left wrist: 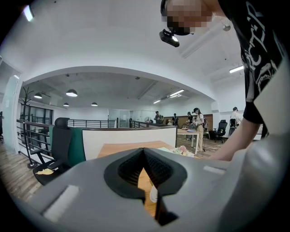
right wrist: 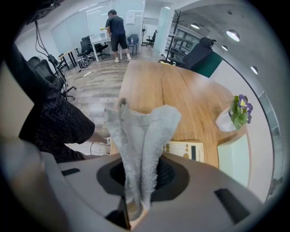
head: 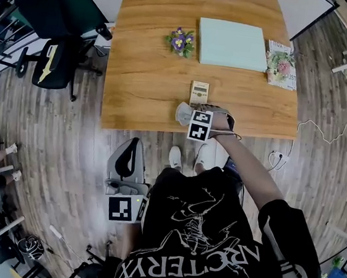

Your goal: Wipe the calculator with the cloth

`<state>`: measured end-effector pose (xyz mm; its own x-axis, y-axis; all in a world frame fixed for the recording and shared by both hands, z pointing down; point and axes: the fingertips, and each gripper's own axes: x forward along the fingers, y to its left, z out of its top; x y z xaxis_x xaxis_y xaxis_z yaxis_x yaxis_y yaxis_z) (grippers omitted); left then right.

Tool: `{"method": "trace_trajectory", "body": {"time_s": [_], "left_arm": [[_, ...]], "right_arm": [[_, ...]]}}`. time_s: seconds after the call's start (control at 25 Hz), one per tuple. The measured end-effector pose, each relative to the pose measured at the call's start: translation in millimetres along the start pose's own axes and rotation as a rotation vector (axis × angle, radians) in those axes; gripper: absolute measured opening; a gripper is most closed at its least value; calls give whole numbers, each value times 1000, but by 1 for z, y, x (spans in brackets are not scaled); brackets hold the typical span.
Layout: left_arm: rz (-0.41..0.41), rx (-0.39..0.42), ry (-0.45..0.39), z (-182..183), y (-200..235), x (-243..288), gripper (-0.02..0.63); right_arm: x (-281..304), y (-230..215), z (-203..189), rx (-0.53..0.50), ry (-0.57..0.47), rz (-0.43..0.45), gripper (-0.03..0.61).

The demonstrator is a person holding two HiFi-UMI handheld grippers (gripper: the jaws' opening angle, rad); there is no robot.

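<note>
Right gripper (right wrist: 141,176): I see its jaws closed tight on the grey cloth (right wrist: 141,131), whose folds stand up between them. I hold it over the near edge of the wooden table (head: 146,51). The beige calculator (head: 199,93) lies flat on the table just beyond the cloth. Left gripper (left wrist: 144,153): it hangs low beside the person's hip, off the table, with the jaws meeting tip to tip and nothing held between them.
</note>
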<state>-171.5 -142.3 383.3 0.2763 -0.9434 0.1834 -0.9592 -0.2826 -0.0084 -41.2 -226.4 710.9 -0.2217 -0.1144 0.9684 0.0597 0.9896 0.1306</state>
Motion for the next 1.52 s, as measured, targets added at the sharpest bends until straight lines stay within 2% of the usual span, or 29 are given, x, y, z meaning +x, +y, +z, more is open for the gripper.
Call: {"method": "trace_trajectory", "body": {"time_s": [0.12,0.24,0.36,0.44,0.6,0.72,0.8,1.04,1.16,1.32,1.52], "left_arm": [[-15,1,-5,1,-1,3,11],[-29,3,-11,2,-2,6,9],[-45,6,-15,3,-3,8,9],[-56,11,-19,4,-4,10,9],[-74,22,-34,12,-6,17,11],[-96,38,-54,21,-9,25,9],[-117,49,-68,27,-11,31,11],[-189,88,-118,54,-35,50,9],[-220,107,-149,69,-45,57,11],[-241,135,-183,85,-51,60,9],[-248,150,-184,89,-51,62,9]], "right_arm": [[0,13,1,10,-8,24,92],[-4,20,3,66,-52,33,92],[-24,20,5,207,-152,20,92],[-50,16,8,322,-254,0,92],[-128,-2,2,548,-493,-114,92],[-202,-20,-15,676,-672,-258,92],[-248,-27,-24,724,-785,-361,92],[-354,-26,-44,734,-1008,-634,92],[-394,-21,-50,736,-1103,-736,92],[-415,-18,-49,716,-1141,-806,92],[-422,-18,-48,723,-1165,-831,92]]}}
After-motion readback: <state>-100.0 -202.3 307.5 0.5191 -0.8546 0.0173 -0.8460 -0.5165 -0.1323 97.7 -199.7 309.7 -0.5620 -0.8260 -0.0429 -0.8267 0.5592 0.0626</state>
